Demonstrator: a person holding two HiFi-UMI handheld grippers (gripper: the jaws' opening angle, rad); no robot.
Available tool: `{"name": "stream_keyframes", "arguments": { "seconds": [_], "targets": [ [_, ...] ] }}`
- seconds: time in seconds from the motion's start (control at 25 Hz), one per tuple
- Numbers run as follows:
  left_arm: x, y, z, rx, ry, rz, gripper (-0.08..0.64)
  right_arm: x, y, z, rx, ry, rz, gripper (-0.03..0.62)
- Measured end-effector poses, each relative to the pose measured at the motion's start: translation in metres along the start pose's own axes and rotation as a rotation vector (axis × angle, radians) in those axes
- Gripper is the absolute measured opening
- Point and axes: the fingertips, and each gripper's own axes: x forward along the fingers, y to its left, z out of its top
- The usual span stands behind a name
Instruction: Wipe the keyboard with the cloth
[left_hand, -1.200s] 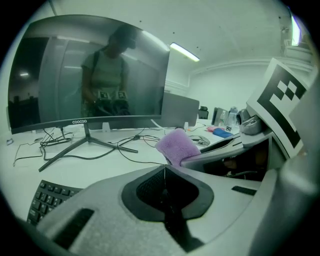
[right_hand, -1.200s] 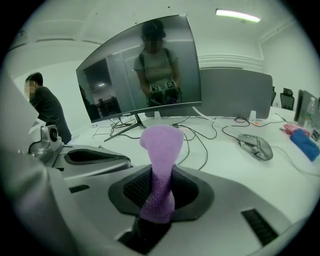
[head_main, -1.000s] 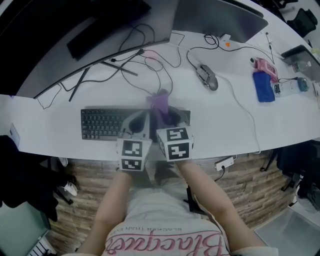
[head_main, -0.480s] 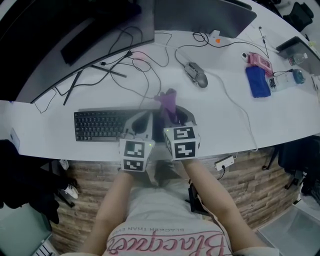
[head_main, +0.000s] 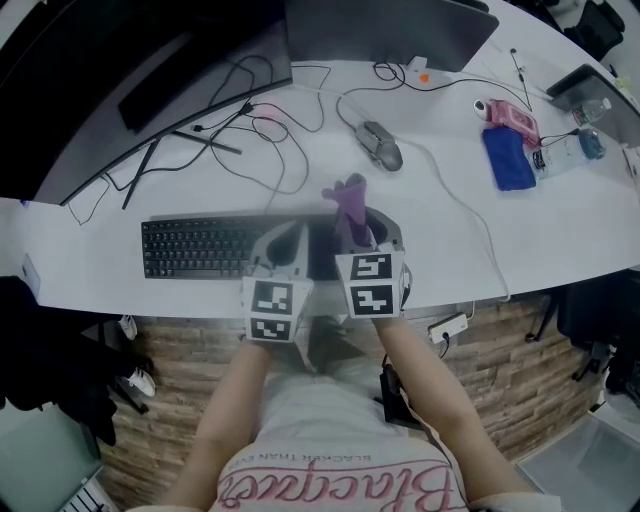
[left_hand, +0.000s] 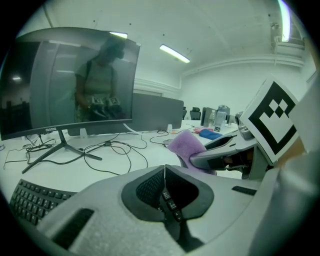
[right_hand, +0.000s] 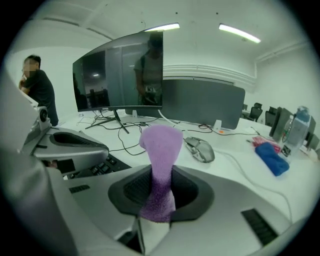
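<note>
Left gripper (left_hand: 164, 176): jaws pressed together with nothing between them. It is poised over the right half of the keyboard (head_main: 195, 247), and keys show through the gap under the jaws.
Right gripper (right_hand: 159, 192): jaws clamped on the lower end of the cloth (right_hand: 160, 142), just beside the left gripper, over the keyboard's right end.
Cloth: purple and fuzzy. It stands out of the right jaws with its free end above the keyboard's far edge. Whether it touches the keys cannot be told.
Keyboard: black, lying along the front edge of the white desk (head_main: 450, 225).
Mouse (head_main: 380, 147): grey and corded, on the desk beyond the cloth, well apart from it.
Monitor (right_hand: 120, 75): curved with a dark screen, behind the keyboard, with loose cables under it.
</note>
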Motion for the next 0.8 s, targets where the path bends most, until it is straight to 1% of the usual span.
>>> {"name": "stream_keyframes", "arguments": {
  "seconds": [0.12, 0.28, 0.44, 0.64, 0.8],
  "targets": [
    [-0.005, -0.002, 0.003, 0.001, -0.012, 0.013, 0.006, -0.011, -0.011, 0.004, -0.029, -0.026, -0.035, 0.087],
    [-0.018, -0.001, 0.013, 0.007, -0.040, 0.021, 0.006, -0.033, -0.013, 0.017, -0.011, -0.069, -0.040, 0.087],
    [-0.036, 0.001, 0.022, 0.023, -0.073, 0.005, 0.006, -0.056, -0.003, 0.026, 0.026, -0.102, -0.045, 0.087],
    [-0.066, 0.015, 0.027, 0.042, -0.100, -0.030, 0.006, -0.077, 0.030, 0.033, 0.133, -0.127, -0.026, 0.087],
    [-0.094, 0.036, 0.025, 0.041, -0.096, -0.033, 0.006, -0.087, 0.068, 0.037, 0.167, -0.142, -0.018, 0.086]
  ]
}}
